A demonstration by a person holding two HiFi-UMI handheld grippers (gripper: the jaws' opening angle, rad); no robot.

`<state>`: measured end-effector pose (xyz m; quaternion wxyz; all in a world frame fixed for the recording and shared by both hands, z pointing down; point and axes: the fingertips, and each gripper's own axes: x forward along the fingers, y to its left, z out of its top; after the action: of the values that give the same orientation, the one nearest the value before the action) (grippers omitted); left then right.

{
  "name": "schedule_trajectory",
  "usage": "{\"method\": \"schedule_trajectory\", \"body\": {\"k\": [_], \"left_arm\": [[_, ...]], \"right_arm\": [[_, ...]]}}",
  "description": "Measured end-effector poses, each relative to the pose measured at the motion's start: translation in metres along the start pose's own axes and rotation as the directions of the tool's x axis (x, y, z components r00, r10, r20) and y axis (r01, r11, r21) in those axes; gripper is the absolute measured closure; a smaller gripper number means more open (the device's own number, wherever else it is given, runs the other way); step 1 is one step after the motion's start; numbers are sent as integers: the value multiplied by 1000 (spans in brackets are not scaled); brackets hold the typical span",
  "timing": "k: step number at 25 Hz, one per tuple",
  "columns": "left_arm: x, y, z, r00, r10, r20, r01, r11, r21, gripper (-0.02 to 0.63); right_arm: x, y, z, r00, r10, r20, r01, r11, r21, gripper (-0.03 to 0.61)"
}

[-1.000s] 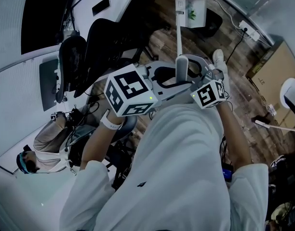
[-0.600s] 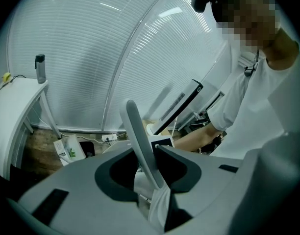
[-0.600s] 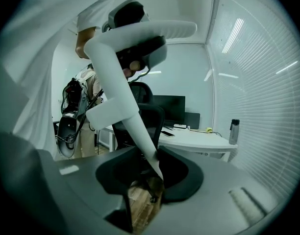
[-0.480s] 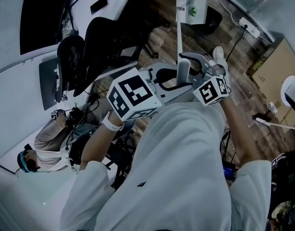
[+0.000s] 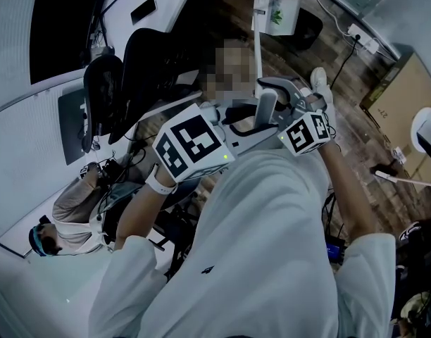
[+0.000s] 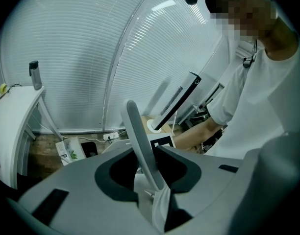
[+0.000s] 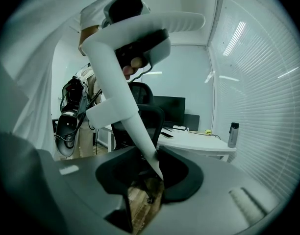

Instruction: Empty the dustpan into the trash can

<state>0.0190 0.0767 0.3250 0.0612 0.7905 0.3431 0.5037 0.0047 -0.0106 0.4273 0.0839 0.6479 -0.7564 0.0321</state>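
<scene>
The left gripper [image 6: 146,153] and right gripper [image 7: 149,155] jaws clench the dustpan handle [image 6: 139,131]. A chair [image 5: 152,62] stands near the left jaws, with open floor [image 5: 342,83] past the right jaws.

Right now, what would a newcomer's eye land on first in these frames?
The black-and-white marker cube on the left gripper dominates the head view's centre, the right gripper beside it. Both are shut on the pale dustpan handle, which runs up to the white dustpan at the frame's top. A seated person is at lower left.
</scene>
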Motion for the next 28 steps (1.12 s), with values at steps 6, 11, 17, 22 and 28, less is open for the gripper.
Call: {"method": "schedule_trajectory", "body": {"k": [6,11,17,22,28], "left_arm": [[0,-1,0,1000,7,-22,-6,1000,20,492],[-1,0,2,1000,6,-18,-6,1000,17,492],[-2,-3,3,1000,10,-24,-10,1000,22,494],[1,-7,0,999,6,-40,-4,999,34,494],[5,-9,1,998,-12,-55,14,999,47,494]], "right_arm": [[3,0,2,1000,-1,7,1,1000,-10,451],[4,-1,4,1000,-3,13,3,1000,-7,451],[1,-1,6,1000,-2,13,2,1000,-13,451],[0,2,6,1000,-5,13,5,1000,-15,449],[-3,1,3,1000,-23,13,23,1000,7,449]]}}
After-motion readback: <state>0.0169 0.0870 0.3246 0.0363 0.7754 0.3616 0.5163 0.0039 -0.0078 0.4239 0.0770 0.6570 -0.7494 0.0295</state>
